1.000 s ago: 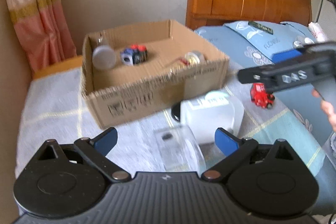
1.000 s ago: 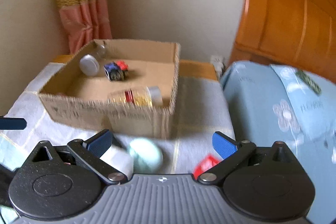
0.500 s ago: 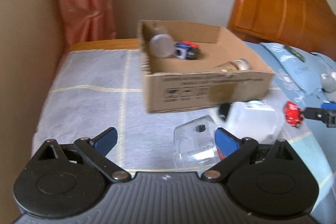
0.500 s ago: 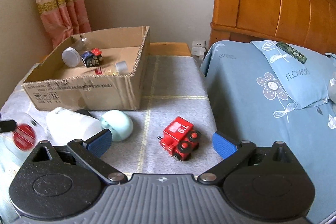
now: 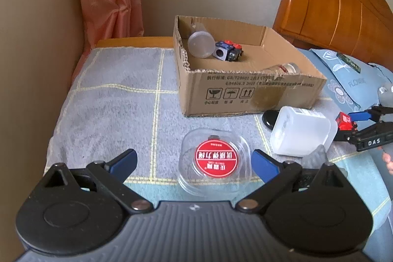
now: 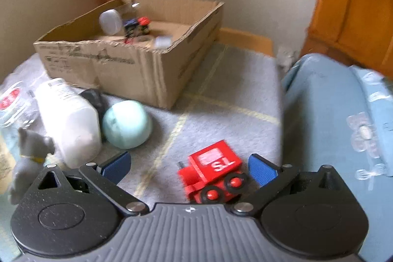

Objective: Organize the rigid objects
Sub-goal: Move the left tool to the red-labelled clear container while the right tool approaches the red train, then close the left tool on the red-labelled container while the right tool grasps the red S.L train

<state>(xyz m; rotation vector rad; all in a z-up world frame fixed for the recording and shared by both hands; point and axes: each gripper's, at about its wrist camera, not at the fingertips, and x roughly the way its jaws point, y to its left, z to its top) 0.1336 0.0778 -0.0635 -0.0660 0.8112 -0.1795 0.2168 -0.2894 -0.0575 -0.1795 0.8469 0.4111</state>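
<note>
A clear plastic case with a red round label [image 5: 216, 160] lies on the grey blanket between the open fingers of my left gripper [image 5: 194, 161], nearer the right finger. A red toy train [image 6: 215, 172] lies between the open fingers of my right gripper [image 6: 189, 167], close to its right finger; it also shows in the left wrist view [image 5: 345, 120]. The cardboard box [image 5: 245, 92] stands beyond and holds a clear jar [image 5: 200, 44], a dark toy block with red knobs [image 5: 228, 52] and a glass bottle [image 5: 282, 69].
A white plastic bottle [image 6: 68, 119] with a black cap lies in front of the box [image 6: 137, 65], beside a pale green ball [image 6: 126, 124]. A grey figurine [image 6: 30, 151] stands at the left. A blue bed [image 6: 343, 127] and wooden headboard [image 5: 331, 4] are to the right.
My left gripper has come nearer to the clear case, which now sits between its fingers. My right gripper has moved in on the red train, which now sits between its fingers.
</note>
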